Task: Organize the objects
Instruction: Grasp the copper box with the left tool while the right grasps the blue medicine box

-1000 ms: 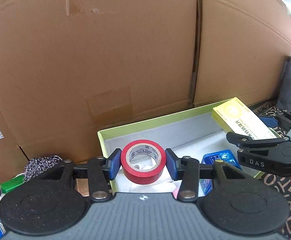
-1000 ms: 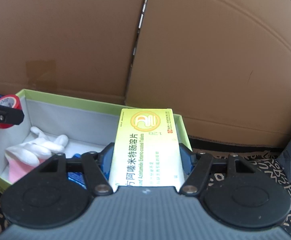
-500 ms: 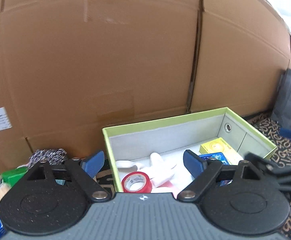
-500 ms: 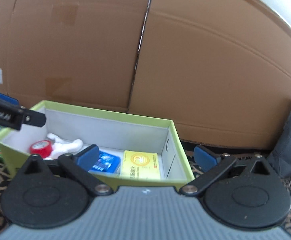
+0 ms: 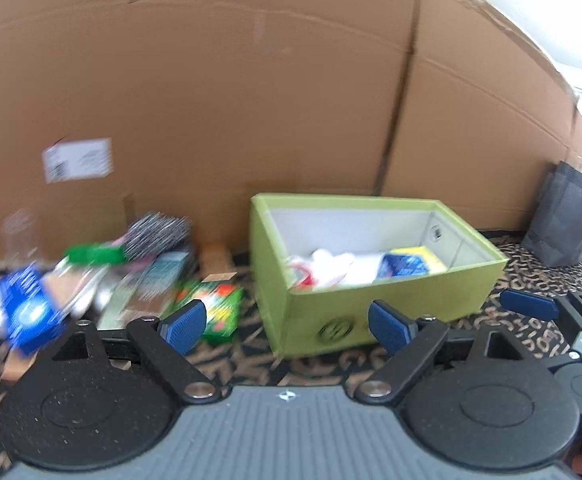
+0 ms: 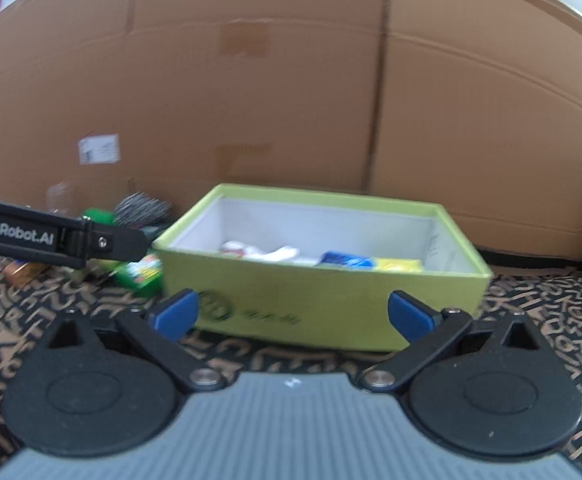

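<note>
Ahead of both hand-held grippers, the green box (image 6: 323,304) now holds the red tape (image 5: 305,274) and yellow carton (image 6: 397,265) they carried a second ago. Left hand-held gripper (image 5: 287,326) is empty, its jaws opening; right hand-held gripper (image 6: 291,314) is released and empty. Left of them, loose clutter (image 5: 131,276) awaits; nothing blocks it.

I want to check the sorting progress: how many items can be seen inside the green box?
4 in the green box: a red tape roll at left, something white beside it, a blue packet, and a yellow box at right. More may be hidden below the front wall.
</note>
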{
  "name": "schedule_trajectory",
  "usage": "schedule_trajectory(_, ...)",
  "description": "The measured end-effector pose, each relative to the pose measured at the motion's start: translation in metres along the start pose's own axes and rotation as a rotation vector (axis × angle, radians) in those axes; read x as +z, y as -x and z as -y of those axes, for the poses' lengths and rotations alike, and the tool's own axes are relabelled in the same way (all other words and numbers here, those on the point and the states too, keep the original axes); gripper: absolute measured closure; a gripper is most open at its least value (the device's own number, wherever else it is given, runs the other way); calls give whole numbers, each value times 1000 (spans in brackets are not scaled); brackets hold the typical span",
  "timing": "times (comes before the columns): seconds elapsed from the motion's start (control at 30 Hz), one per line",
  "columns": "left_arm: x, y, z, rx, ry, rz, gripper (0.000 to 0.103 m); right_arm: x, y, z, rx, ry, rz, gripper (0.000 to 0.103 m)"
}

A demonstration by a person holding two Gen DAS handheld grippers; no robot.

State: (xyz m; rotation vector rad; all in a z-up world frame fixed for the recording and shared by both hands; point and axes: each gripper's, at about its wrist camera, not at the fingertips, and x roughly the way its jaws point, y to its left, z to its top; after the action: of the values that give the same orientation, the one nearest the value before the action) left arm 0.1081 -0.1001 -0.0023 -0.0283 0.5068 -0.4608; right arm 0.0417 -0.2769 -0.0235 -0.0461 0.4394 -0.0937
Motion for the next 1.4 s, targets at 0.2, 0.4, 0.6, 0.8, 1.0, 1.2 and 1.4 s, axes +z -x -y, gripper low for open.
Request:
schedule_trajectory(0.2, -32, 28, -40, 105, 88, -25, 12, -16, -3, -43, 115, 8, -56, 0)
schedule_trajectory(0.4, -53, 48, -90, 202, 165, -49, 12, -18, -13, -85, 216, 30, -99, 0)
schedule_trajectory(0.6, -50, 62, -136, 264, 219, -20, 12, -2, -25, -131, 301, 102, -85, 0)
schedule_trajectory(0.8, -36, 67, -176, 307, 254, 5, 12, 19, -58, -173, 392, 169, -77, 1)
schedule_trajectory(1.0, -30, 70, -205, 309, 298, 13, 12, 38, -101, -214, 458, 231, -85, 8)
schedule_trajectory(1.2, -32, 70, -222, 292, 340, 11, 12, 48, -145, -246, 487, 214, -118, 13)
schedule_trajectory(1.4, -28, 63, -229, 245, 369, 2, 12, 44, -160, -245, 463, 186, -140, 46)
